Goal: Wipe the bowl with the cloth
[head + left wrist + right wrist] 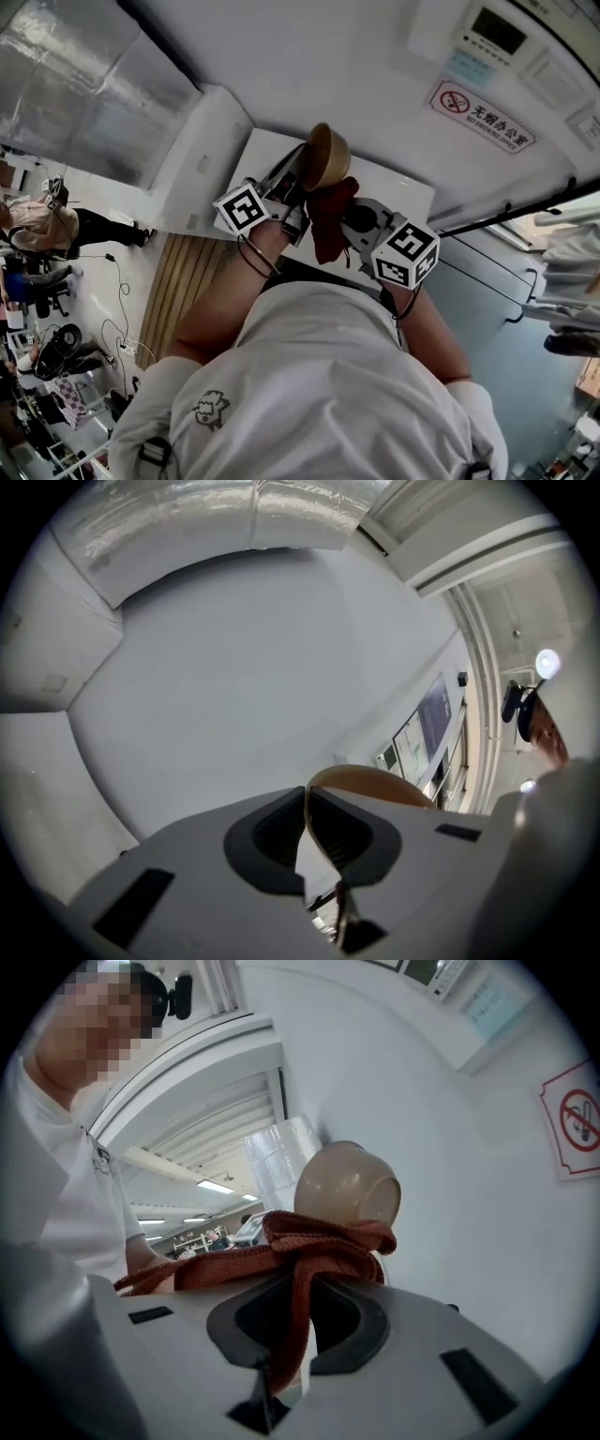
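Bowl (328, 155) and cloth (330, 217) held before wall sign (483, 114) "无烟办公室".

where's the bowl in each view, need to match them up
Head view: upper centre, bowl just above the cloth.
Left gripper view: lower centre-right, rim pinched in the left tool.
Right gripper view: centre, just above the cloth.
Shared landmark: no-smoking sign, also at the right gripper view's right edge; not made out in the left one.
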